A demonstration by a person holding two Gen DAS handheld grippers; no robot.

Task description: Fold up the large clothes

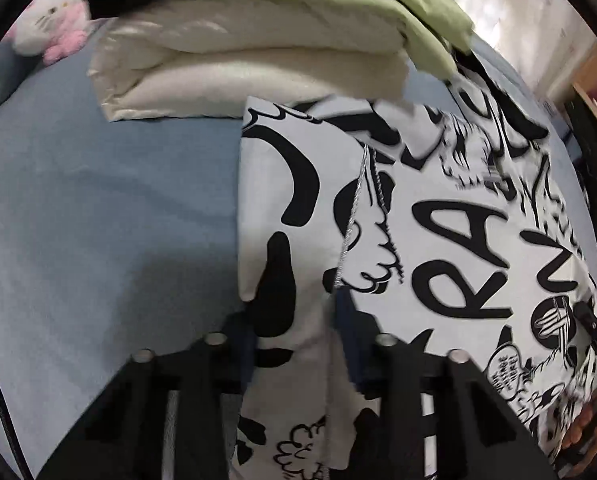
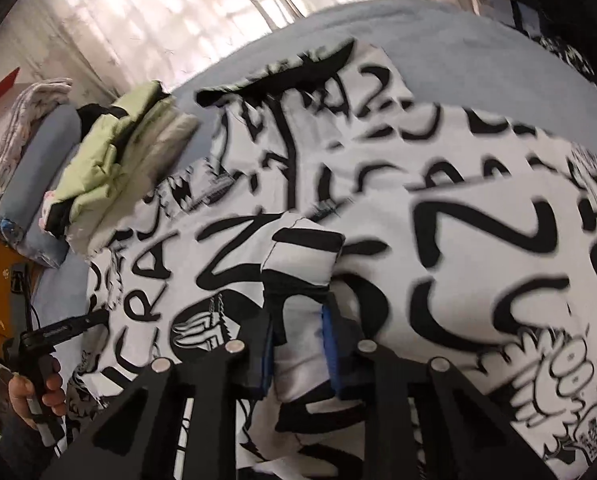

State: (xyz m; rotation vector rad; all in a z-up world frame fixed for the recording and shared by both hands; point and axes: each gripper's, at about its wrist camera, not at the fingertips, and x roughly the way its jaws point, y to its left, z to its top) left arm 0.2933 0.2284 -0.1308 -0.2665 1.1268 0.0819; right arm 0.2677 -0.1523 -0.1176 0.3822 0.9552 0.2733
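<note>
The black-and-white printed garment (image 1: 438, 208) is spread on the blue bed (image 1: 98, 208), below the stack of folded clothes (image 1: 258, 60) at 12 o'clock. A folded edge at 6 o'clock is pinched by the left gripper (image 1: 294, 320), and a bunched fold is pinched likewise by the right gripper (image 2: 298, 320), jaws closed on cloth in both views. Two grips are probably held so the edge can be carried over evenly.

garment (image 1: 438, 216): white with black letters and cartoon drawings | bed sheet (image 1: 98, 200): plain blue | folded jacket (image 1: 258, 64): cream white | folded cloth (image 2: 114, 152): light green | plush toy (image 1: 50, 20): white and pink
</note>
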